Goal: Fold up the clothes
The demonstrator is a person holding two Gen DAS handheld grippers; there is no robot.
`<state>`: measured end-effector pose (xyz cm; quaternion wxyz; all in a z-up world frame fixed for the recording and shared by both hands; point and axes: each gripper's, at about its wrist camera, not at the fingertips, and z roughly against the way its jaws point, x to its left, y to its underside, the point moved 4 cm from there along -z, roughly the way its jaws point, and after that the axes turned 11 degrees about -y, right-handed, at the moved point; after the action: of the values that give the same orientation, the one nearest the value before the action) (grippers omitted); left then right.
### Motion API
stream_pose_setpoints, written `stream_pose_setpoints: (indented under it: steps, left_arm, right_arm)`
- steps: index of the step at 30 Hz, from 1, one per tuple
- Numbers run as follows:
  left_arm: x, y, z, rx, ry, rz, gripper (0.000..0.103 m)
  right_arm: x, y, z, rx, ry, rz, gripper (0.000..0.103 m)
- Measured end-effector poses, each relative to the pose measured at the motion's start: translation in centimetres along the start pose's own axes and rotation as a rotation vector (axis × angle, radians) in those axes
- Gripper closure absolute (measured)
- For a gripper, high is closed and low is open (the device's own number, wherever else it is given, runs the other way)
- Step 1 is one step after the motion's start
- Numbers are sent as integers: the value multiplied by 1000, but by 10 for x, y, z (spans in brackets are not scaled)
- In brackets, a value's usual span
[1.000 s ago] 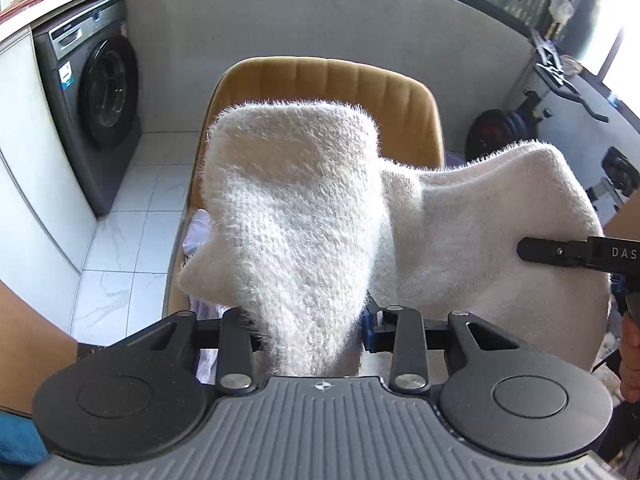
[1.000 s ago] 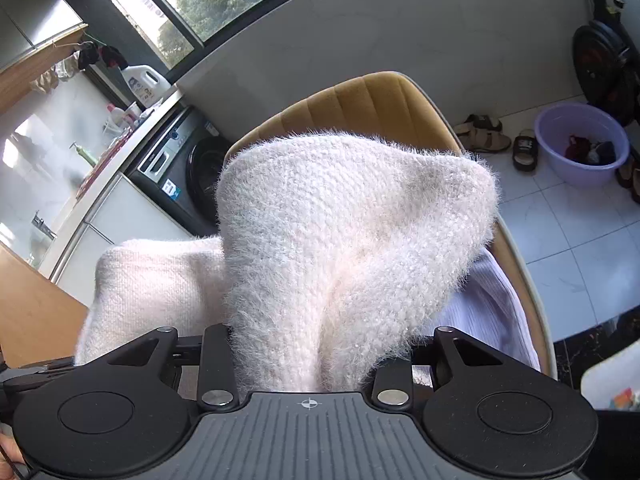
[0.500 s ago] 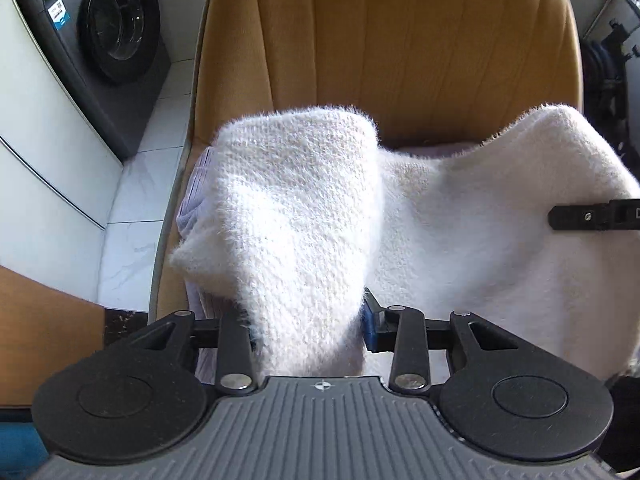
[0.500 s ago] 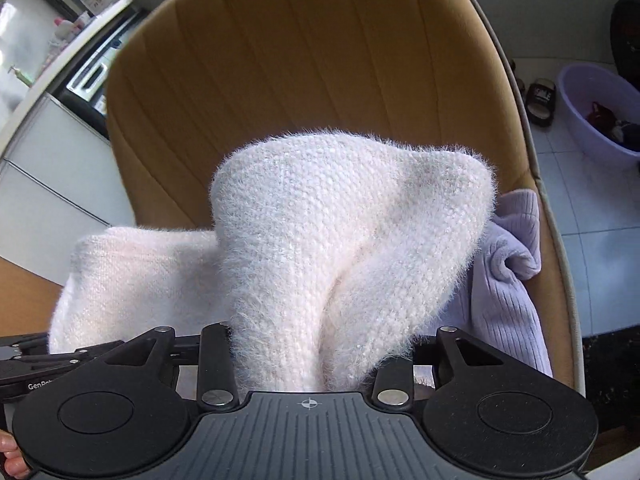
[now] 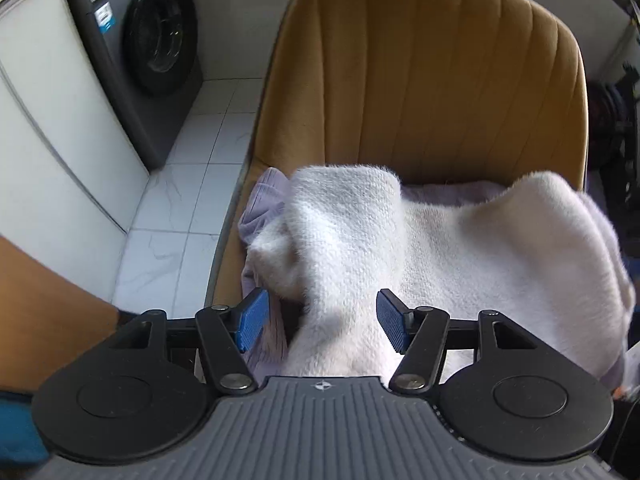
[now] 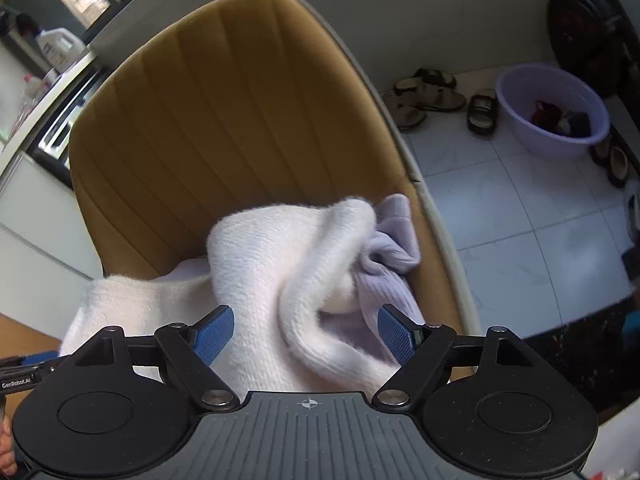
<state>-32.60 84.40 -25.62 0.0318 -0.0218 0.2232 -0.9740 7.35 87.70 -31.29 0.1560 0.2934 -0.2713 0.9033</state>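
Sweater (image 5: 460,248) lies on the chair (image 5: 420,80) – left gripper (image 5: 318,320) and right gripper (image 6: 306,334) jaws just spread, pads off the knit between them.

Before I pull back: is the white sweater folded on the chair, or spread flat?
Folded, loosely. The white sweater lies doubled over the lilac garment on the chair, its ends bunched.

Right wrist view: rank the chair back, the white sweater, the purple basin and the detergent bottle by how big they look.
1. chair back
2. white sweater, though it sits nearest the camera
3. purple basin
4. detergent bottle
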Motion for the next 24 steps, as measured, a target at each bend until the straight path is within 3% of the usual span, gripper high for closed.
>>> stream_pose_setpoints:
  steps: [3, 6, 8, 9, 14, 15, 16, 17, 18, 20, 24]
  left_arm:
    - [21, 31, 14, 71, 64, 167, 42]
    - [34, 69, 18, 148, 90, 294, 39]
    - [36, 91, 8, 215, 83, 321, 39]
    - [35, 100, 2, 246, 73, 322, 39]
    - [32, 104, -14, 259, 29, 336, 39]
    - [32, 101, -18, 255, 25, 357, 40]
    - [33, 98, -19, 236, 23, 371, 54]
    - [34, 94, -16, 211, 3, 364, 68]
    - [35, 89, -13, 184, -19, 355, 83]
    - [34, 82, -6, 149, -24, 336, 90]
    - [31, 83, 8, 103, -23, 276, 92]
  right_arm:
    - [-36, 43, 40, -36, -18, -170, 29]
    - [-55, 77, 44, -63, -58, -342, 29]
    - [-68, 94, 36, -84, -75, -446, 29]
    - [-73, 97, 32, -99, -77, -474, 35]
    - [-71, 89, 5, -196, -32, -493, 41]
    - [-71, 85, 2, -214, -28, -523, 49]
    - [-70, 84, 3, -232, -29, -544, 58]
    - [-69, 83, 4, -250, -31, -563, 75]
    - [-63, 82, 14, -274, -35, -544, 83]
    - [-49, 81, 35, -322, -44, -493, 87]
    - [-27, 101, 96, -397, -60, -470, 93]
